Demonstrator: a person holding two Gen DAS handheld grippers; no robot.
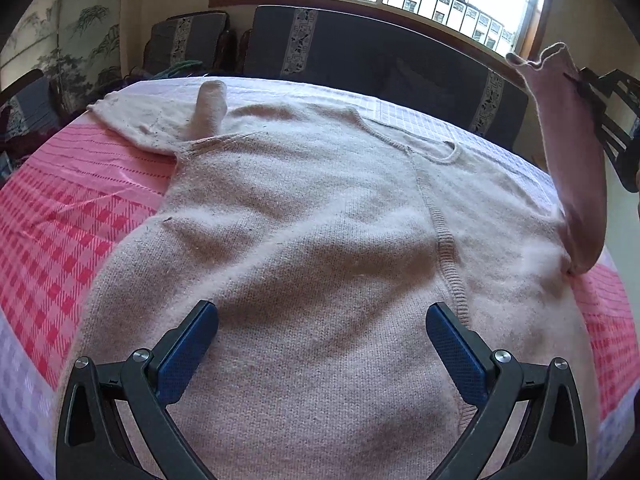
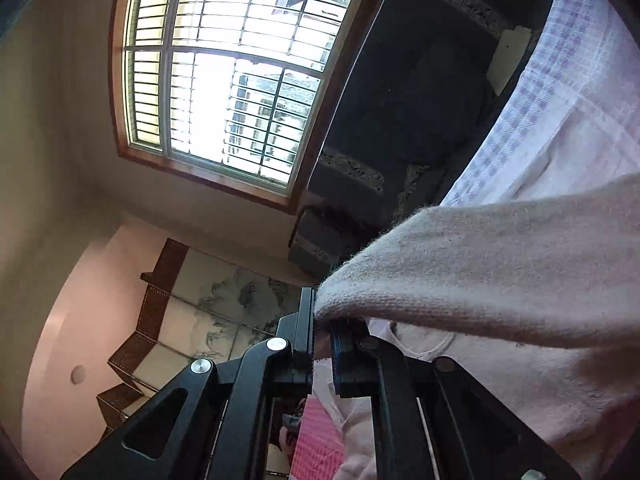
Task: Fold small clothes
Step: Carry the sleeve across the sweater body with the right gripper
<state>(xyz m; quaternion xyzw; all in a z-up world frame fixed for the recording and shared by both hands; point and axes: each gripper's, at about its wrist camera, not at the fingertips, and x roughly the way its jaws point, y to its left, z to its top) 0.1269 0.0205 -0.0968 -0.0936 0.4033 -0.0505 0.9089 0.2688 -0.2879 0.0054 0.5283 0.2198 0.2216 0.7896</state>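
Pink knit sweater (image 1: 304, 216) is spread flat on a checked cloth (image 1: 80, 208), its hem cut off below, w/ left tool (image 1: 322, 320) held released above it & one sleeve (image 2: 480, 264) lifted, clenched in right tool (image 2: 322, 328), pads mostly hidden.

Sweater (image 1: 304, 216) hem cut off at bottom edge. Right gripper (image 1: 612, 120) mostly out of frame, fingertips hidden behind sleeve (image 1: 576, 152).

Left hand-held gripper (image 1: 322, 340) angled down (jaws spread), right hand-held gripper (image 2: 322, 320) clamped, raised
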